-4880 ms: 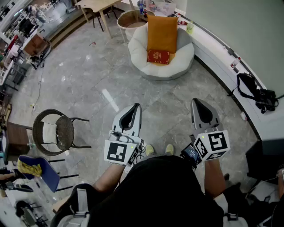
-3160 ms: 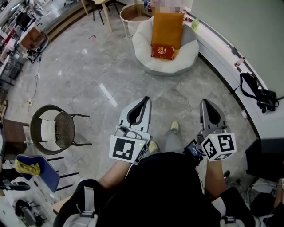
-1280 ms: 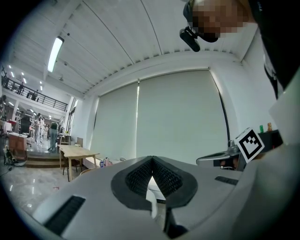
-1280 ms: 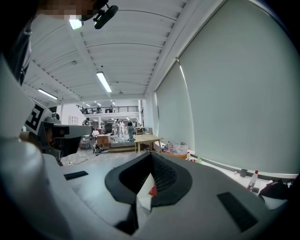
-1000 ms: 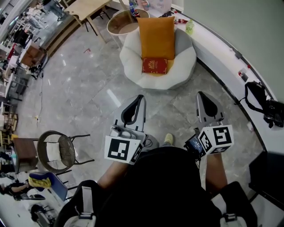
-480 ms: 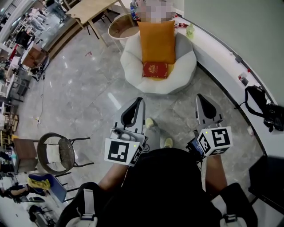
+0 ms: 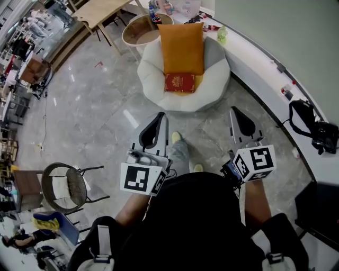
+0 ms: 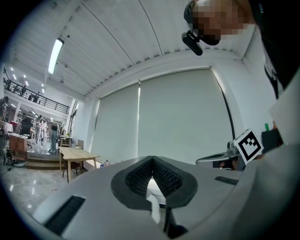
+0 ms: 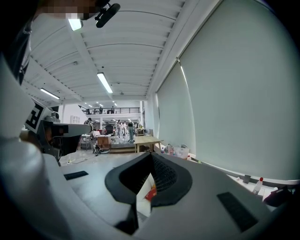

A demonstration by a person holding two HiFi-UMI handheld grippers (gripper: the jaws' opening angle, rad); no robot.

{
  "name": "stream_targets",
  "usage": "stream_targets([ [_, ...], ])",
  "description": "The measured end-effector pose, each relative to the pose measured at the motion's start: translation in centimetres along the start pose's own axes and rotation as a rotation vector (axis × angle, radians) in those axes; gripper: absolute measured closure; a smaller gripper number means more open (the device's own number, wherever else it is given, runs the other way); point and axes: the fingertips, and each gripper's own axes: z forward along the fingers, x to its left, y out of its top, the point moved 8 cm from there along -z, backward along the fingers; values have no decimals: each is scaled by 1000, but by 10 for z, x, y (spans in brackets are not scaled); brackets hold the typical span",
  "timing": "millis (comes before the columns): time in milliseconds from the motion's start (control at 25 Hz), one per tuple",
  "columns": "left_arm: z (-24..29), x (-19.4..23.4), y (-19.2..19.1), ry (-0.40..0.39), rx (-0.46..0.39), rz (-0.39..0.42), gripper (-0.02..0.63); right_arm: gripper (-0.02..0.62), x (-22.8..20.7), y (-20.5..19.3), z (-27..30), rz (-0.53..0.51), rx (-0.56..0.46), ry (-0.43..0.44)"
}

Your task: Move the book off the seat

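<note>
The red rectangular book (image 7: pixel 179 82) lies flat on the white round padded seat (image 7: pixel 152 79), against the orange cushion (image 7: pixel 181 47). Left hand-held gripper (image 7: pixel 160 117) and right hand-held gripper (image 7: pixel 234 111): jaws together, empty, short of the seat.

Head camera is looking steeply down from above the person; white seat (image 7: pixel 183 74) is lying ahead, near frame top. Left gripper (image 7: pixel 162 115) camera is riding close behind its fingers (image 8: pixel 136 180), facing level toward the seat. Right gripper (image 7: pixel 233 109) camera is facing likewise, catching a sliver of the seat between its fingers. Wooden table (image 7: pixel 103 10) beyond the seat is showing in all three views.
</note>
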Motion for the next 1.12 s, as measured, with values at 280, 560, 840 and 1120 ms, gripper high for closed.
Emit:
stream_targets([
  [280, 35, 20, -3, -8, -1, -8, 595, 584, -16, 3, 34, -18, 22, -9],
  [560, 71, 54, -6, -8, 16, -16, 595, 584, -26, 9, 86, -18, 43, -3],
  [840, 113, 100, -9, -9, 30, -37, 595, 584, -28, 16, 144, -5, 68, -2],
  [1120, 142, 144, -13, -19, 38, -49, 595, 584, -22, 22, 194, -3, 87, -4],
])
